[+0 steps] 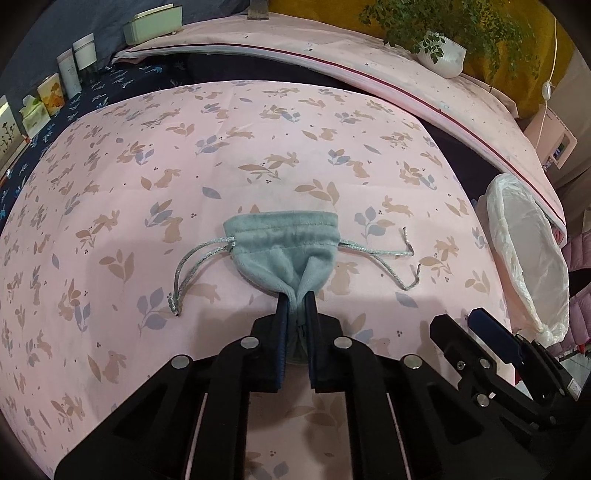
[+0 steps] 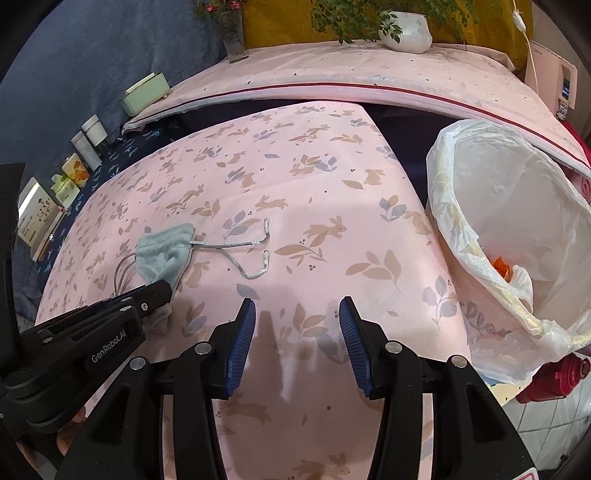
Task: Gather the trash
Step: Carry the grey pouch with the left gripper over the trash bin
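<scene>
A pale green velvet drawstring pouch (image 1: 284, 243) with silver cords lies on the pink rabbit-print tablecloth (image 1: 147, 166). My left gripper (image 1: 296, 299) is shut on the pouch's bottom edge, which bunches up between the fingers. The pouch (image 2: 166, 251) and left gripper (image 2: 155, 291) also show at the left of the right wrist view. My right gripper (image 2: 297, 310) is open and empty above the cloth, right of the pouch. A bin lined with a white plastic bag (image 2: 509, 236) stands at the table's right edge, with orange scraps (image 2: 500, 266) inside; it also shows in the left wrist view (image 1: 528, 254).
A white potted plant (image 1: 443, 55) sits on a pink-covered shelf behind the table. A pale green box (image 1: 153, 24), jars and small cartons (image 1: 51, 92) line the far left. A red bottle (image 2: 550, 376) lies below the bin. My right gripper (image 1: 491, 332) shows at the lower right of the left wrist view.
</scene>
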A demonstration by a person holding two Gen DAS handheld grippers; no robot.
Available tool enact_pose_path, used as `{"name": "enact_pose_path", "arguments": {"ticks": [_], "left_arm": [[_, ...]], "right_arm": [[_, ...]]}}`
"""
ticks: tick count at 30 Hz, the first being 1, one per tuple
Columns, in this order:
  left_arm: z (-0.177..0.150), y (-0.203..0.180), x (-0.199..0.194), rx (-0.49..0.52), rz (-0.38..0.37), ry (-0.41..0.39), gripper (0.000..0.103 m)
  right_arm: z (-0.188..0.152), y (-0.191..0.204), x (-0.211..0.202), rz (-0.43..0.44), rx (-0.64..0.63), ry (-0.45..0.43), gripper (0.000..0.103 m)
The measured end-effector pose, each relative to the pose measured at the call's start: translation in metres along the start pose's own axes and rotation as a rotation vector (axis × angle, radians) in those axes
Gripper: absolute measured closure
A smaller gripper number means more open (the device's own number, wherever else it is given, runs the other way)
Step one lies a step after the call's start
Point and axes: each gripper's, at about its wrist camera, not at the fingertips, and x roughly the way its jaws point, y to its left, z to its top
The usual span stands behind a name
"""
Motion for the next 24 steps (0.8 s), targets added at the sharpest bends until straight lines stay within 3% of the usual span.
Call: {"name": "enact_pose_path", "arguments": {"ticks": [12,24], "left_arm": [[-0.016,0.012,-0.021,-0.038,0.011,-0.008,0.095],[-0.039,0.031,-0.035,-0.104,-0.011,-0.003,0.095]], "right_arm": [[-0.021,0.005,-0.008,0.015,-0.006,0.005,0.056],[-0.044,0.022,-0.017,-0.028,-0.077,-0.018,0.06]]}}
